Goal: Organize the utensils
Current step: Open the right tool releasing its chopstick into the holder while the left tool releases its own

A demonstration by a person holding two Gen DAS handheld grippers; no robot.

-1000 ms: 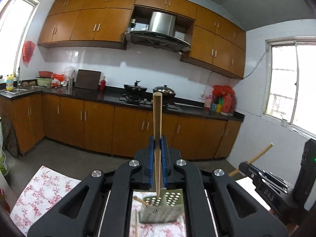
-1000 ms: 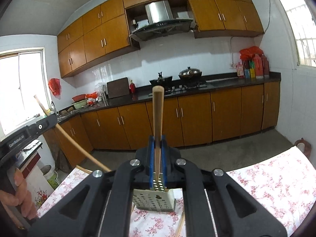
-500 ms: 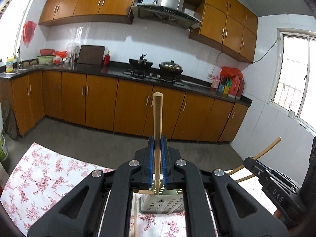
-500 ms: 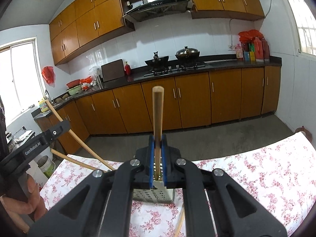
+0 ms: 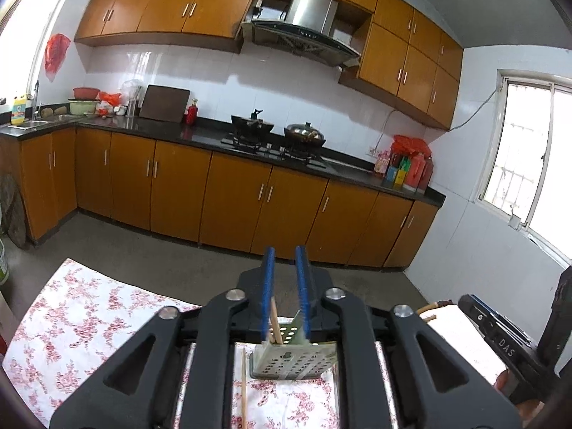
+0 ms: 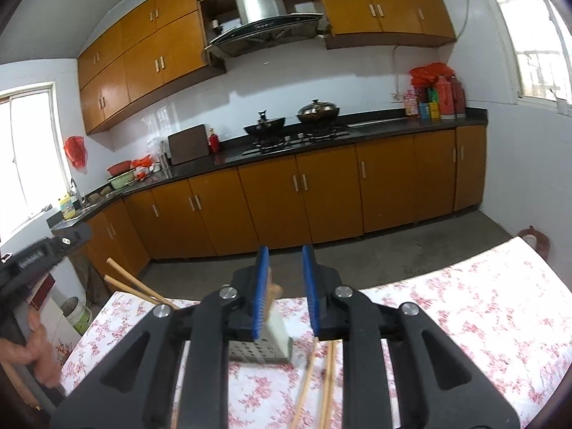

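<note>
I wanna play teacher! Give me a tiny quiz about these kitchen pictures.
1. True or false: the right gripper is shut on a chopstick.
2. Where does the metal holder stand? A: on the flowered cloth; B: on the stove; C: on the floor.
3. Fill in: the holder's walls are full of small round ____.

Key: 1 false, its jaws stand apart. 2 A. 3 holes.

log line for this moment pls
left gripper: open | right gripper: open | chopsticks: in holder | loose chopsticks: on tablecloth
</note>
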